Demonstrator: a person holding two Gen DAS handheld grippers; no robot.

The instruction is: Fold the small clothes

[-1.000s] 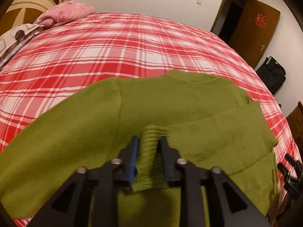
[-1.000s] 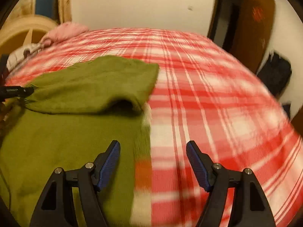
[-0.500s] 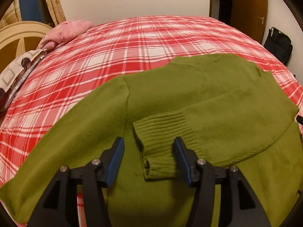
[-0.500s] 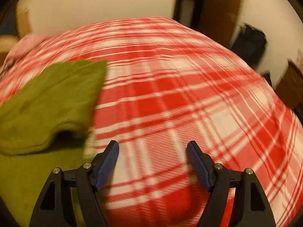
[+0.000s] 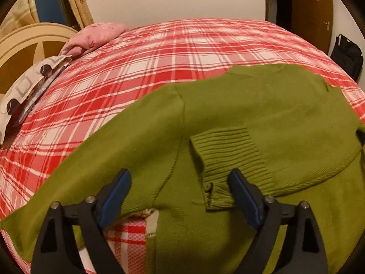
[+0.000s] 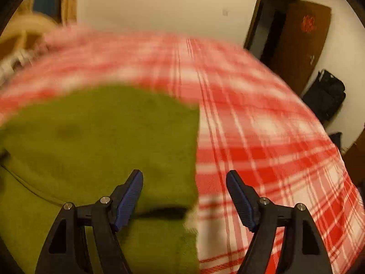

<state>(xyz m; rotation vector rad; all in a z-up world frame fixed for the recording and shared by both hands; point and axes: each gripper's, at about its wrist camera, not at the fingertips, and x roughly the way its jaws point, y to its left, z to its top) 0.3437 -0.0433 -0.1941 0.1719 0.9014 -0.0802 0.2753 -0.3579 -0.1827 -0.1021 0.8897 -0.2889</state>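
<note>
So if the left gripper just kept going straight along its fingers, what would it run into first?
Most likely the green sweater itself: the open left gripper points at the body panel beside the ribbed cuff of the folded-in sleeve. Depth is hard to judge through the fisheye, but nothing else lies in that line.

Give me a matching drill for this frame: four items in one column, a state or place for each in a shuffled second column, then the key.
Items
1. ribbed cuff
2. left hand-held gripper
3. pink pillow
4. black bag

States or places
A. on the floor by the wall
B. open, above the green sweater
C. at the head of the plaid bed
D. folded across the sweater's body

Pairs: 1-D, 2-B, 3-C, 4-A
</note>
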